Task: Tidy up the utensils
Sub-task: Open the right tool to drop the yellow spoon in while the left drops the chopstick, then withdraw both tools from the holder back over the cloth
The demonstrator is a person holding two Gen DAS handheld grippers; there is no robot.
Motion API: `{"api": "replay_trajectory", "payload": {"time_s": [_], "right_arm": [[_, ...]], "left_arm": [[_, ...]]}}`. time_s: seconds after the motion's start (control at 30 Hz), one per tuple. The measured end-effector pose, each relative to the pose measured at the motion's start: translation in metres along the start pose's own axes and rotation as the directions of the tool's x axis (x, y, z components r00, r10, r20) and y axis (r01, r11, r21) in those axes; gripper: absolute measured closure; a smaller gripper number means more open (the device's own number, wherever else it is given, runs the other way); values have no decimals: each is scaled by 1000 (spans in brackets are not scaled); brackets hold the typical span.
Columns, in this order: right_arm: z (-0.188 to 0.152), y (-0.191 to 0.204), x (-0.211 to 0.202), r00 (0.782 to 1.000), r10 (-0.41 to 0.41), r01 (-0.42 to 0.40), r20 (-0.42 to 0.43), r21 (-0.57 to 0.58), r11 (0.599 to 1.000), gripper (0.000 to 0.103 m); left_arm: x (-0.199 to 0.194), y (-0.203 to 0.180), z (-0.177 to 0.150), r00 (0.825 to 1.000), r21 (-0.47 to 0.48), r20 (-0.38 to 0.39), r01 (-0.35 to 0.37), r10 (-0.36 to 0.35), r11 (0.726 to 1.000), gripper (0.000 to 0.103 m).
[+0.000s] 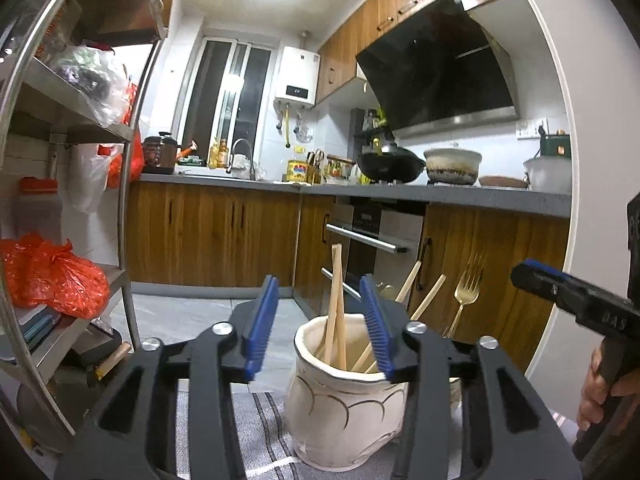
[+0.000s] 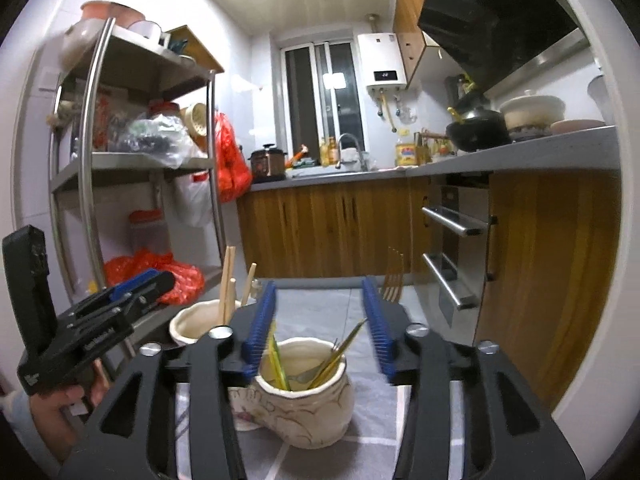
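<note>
Two cream ceramic jars stand on a striped cloth. The left jar (image 1: 344, 392) holds several wooden chopsticks (image 1: 335, 304); it also shows in the right wrist view (image 2: 192, 322). The right jar (image 2: 308, 392) holds gold utensils (image 2: 340, 352) and a gold fork (image 2: 394, 280), which also shows in the left wrist view (image 1: 466, 292). My left gripper (image 1: 320, 328) is open and empty just above the left jar; it also shows in the right wrist view (image 2: 148, 284). My right gripper (image 2: 320, 328) is open and empty above the right jar.
A metal shelf rack (image 2: 92, 168) with orange bags (image 1: 52, 276) stands at left. Wooden cabinets (image 2: 332, 228), an oven (image 1: 368, 240) and a grey counter (image 1: 440, 194) with a wok (image 1: 390, 166) lie behind. The grey striped cloth (image 1: 256, 432) covers the surface.
</note>
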State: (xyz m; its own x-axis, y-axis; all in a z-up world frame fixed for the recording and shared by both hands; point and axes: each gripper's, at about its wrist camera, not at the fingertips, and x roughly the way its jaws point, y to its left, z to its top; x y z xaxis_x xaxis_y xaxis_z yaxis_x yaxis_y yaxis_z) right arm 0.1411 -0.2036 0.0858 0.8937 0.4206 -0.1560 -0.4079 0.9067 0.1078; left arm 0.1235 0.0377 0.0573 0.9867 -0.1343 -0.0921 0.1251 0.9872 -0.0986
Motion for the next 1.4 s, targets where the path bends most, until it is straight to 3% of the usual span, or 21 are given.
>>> {"api": "replay_trajectory", "payload": {"time_s": [0.07, 0.13, 0.2, 0.33, 0.63, 1.0, 1.23, 1.4], "right_arm": [[-2, 0, -7, 1000, -6, 6, 6, -7, 1000, 31], [-3, 0, -13, 1000, -15, 16, 13, -13, 1000, 15], [-5, -1, -20, 1000, -14, 14, 23, -6, 1000, 7], [-7, -3, -30, 999, -40, 41, 23, -5, 999, 5], [-17, -8, -42, 996, -86, 86, -31, -18, 996, 5], [-34, -21, -52, 984, -124, 127, -129, 20, 992, 5], [-53, -19, -42, 951, -154, 157, -268, -10, 988, 5], [-71, -10, -31, 906, -158, 149, -394, -54, 987, 5]], "left_arm": [[-6, -2, 1, 1000, 0, 8, -10, 10, 1000, 38], [-15, -6, 0, 1000, 7, 12, -14, 14, 1000, 31], [-21, -11, -1, 1000, 25, 13, -18, 18, 1000, 17], [-37, -25, -3, 1000, 78, 17, -12, 11, 997, 6], [-55, -43, -14, 999, 114, -53, -4, 10, 994, 6], [-62, -40, -36, 984, 44, -178, -12, 20, 999, 6], [-64, -45, -46, 975, 70, -218, -11, 26, 997, 6], [-64, -46, -49, 973, 74, -231, -5, 22, 997, 6]]}}
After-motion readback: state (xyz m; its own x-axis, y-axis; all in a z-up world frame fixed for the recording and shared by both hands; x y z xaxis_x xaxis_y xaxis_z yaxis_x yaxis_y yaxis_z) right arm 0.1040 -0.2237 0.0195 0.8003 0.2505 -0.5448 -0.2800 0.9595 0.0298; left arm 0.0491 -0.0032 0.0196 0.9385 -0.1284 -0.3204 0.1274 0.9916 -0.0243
